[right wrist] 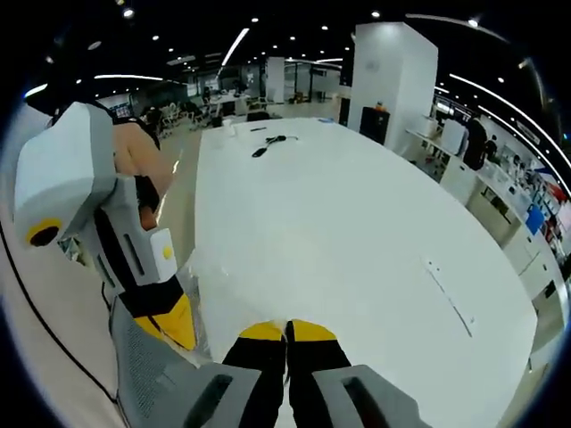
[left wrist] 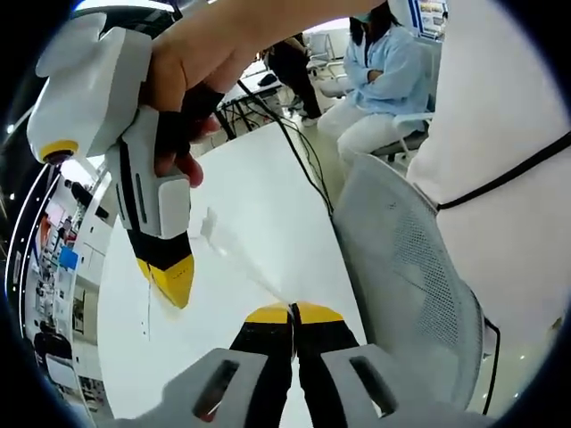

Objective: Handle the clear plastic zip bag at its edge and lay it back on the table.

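The clear plastic zip bag (left wrist: 243,256) hangs over the white table (left wrist: 259,178) as a thin, nearly edge-on film. My left gripper (left wrist: 293,308) is shut on its near edge. A hand holds my right gripper (left wrist: 171,283) at the left, yellow tips pointing down beside the bag, jaws together. In the right gripper view my right gripper (right wrist: 287,330) is shut, and faint film of the bag (right wrist: 207,308) runs from it toward the left gripper (right wrist: 177,326) at the lower left. The film is too faint to trace its outline.
A grey mesh chair (left wrist: 401,267) stands at the table's edge, with a person in white (left wrist: 500,116) beside it. A seated person in light blue (left wrist: 379,76) is further back. Dark cables (right wrist: 268,143) lie at the table's far end and a thin strip (right wrist: 448,297) at the right.
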Action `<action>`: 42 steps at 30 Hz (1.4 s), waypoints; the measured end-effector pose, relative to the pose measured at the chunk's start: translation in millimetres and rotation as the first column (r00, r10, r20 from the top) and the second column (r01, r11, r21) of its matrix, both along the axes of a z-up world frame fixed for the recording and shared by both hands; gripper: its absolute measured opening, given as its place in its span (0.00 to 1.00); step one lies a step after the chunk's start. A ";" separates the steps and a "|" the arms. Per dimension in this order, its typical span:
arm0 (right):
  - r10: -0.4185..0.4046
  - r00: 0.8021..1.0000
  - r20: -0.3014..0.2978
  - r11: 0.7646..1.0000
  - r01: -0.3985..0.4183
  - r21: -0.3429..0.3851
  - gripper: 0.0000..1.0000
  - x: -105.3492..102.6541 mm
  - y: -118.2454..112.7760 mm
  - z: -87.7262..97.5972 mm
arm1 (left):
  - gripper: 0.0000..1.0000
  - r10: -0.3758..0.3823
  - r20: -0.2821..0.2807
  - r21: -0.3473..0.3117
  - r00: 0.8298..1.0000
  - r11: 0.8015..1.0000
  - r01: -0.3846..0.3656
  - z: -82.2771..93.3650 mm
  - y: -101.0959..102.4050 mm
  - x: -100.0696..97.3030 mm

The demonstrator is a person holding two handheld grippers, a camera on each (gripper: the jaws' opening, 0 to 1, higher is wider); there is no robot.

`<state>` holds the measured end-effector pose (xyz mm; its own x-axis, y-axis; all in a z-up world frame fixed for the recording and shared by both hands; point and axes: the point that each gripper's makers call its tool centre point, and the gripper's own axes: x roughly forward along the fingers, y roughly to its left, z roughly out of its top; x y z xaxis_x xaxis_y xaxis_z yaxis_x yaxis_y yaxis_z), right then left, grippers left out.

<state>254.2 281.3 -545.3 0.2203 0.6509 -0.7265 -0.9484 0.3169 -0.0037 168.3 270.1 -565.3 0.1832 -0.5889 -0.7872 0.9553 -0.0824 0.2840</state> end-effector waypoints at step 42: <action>0.116 0.989 0.090 0.993 -0.113 -0.043 0.00 -8.0 10.5 2.6 | 0.01 0.080 0.009 -0.031 0.997 0.996 -0.080 1.9 3.2 12.7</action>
